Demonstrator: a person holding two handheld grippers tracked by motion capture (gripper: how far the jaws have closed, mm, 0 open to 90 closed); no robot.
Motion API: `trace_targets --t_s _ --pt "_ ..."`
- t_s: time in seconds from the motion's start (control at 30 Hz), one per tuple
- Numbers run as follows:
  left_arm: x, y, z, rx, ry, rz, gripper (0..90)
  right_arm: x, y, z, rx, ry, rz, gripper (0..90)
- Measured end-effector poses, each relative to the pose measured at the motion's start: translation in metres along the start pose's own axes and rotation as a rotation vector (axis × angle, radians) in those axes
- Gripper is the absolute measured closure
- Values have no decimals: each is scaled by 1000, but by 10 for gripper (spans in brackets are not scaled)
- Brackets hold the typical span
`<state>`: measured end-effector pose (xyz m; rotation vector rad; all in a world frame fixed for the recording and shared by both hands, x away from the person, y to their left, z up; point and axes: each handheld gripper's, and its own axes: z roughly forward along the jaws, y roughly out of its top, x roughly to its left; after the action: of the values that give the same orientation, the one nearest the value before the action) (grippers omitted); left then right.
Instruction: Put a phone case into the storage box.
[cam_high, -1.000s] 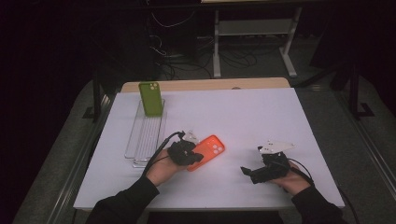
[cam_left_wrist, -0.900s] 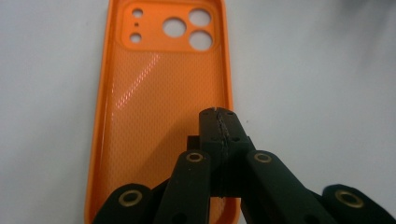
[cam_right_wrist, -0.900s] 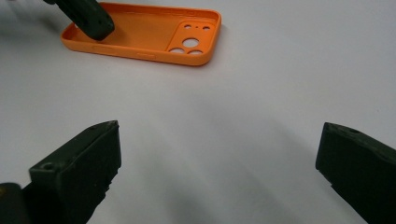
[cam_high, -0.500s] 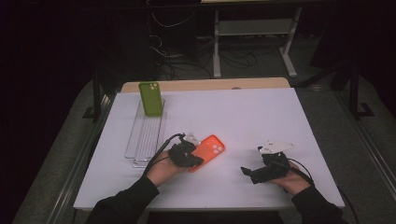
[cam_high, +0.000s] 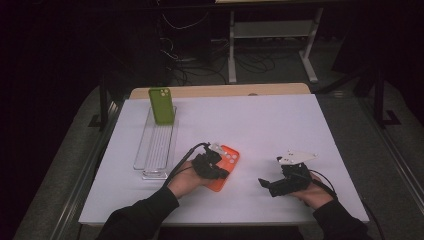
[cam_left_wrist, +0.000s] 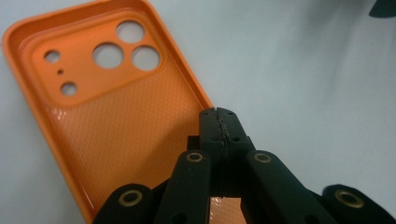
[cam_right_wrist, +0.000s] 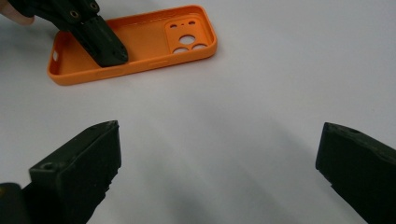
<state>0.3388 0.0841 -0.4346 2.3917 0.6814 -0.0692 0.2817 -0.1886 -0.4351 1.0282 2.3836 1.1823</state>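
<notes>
Pinched by its long edge in the closed left gripper, the orange phone case was judged grasped but not yet racked, while the right gripper was held wide open, empty, nearby.

My orange phone case lies flat, open side up, camera holes at its far end, near the surface's middle.
</notes>
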Motion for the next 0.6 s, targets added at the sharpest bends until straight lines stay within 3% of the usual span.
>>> trace_targets --t_s 0.2,0.33,0.6 --pt "-1 12 10 -10 -14 -7 897 0 0 0 -3 -1 -2 0" --pt "-1 22 16 2 -15 24 897 -1 0 -1 -3 -1 -2 0" --pt "-3 33 26 -27 -22 -22 897 0 0 -1 0 1 5 0"
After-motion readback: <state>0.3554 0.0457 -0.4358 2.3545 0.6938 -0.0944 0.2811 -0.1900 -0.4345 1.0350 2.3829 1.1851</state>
